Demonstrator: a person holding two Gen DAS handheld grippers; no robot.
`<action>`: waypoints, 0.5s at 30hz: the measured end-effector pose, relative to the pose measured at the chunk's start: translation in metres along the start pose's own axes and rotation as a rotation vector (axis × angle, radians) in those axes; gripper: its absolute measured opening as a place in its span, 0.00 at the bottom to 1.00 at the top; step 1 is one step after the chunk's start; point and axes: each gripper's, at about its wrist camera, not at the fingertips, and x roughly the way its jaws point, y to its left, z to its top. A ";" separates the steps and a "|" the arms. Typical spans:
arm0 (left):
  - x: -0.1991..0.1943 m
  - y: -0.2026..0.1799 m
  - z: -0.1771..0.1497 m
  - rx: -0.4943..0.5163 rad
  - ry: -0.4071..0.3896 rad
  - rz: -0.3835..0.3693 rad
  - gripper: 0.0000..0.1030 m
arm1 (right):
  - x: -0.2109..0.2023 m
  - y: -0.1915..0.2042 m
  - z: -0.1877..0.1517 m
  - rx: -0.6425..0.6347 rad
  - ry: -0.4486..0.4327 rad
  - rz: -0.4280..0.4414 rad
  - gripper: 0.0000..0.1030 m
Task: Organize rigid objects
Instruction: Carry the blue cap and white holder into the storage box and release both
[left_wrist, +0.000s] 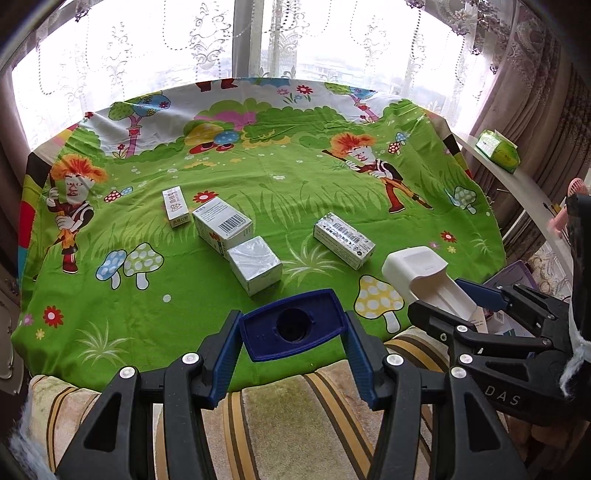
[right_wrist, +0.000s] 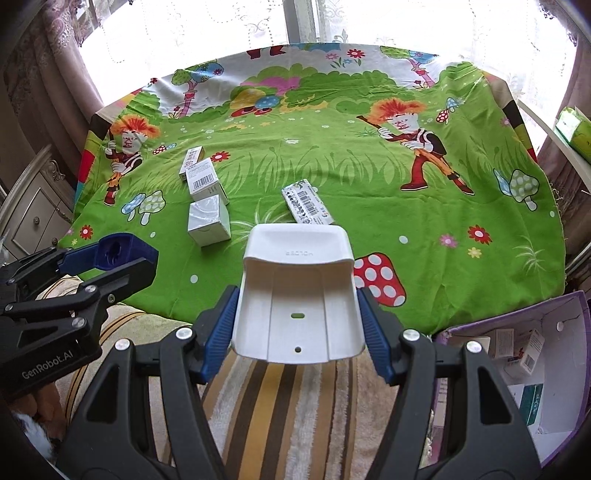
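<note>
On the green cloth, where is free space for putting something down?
Free: the wide right part of the cloth, beyond the barcode box, and the far strip near the window. Crowded: the left-centre, where three boxes lie close together.

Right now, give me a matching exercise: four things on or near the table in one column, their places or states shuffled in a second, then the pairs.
Things
1. blue cap
2. white holder
3. silver box
4. purple bin

Places or states
A. lying on the green cloth
B. clamped in the right tool
C. beside the table, with boxes inside
D. clamped in the left tool

Pairs: 1-D, 2-B, 3-A, 4-C
</note>
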 end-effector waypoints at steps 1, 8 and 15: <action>0.000 -0.006 -0.001 0.010 0.002 -0.009 0.53 | -0.005 -0.005 -0.003 0.011 -0.003 -0.002 0.65; -0.003 -0.052 -0.003 0.087 0.014 -0.079 0.53 | -0.034 -0.049 -0.025 0.090 -0.027 -0.030 0.65; 0.004 -0.105 -0.001 0.173 0.040 -0.153 0.53 | -0.062 -0.107 -0.049 0.198 -0.051 -0.088 0.65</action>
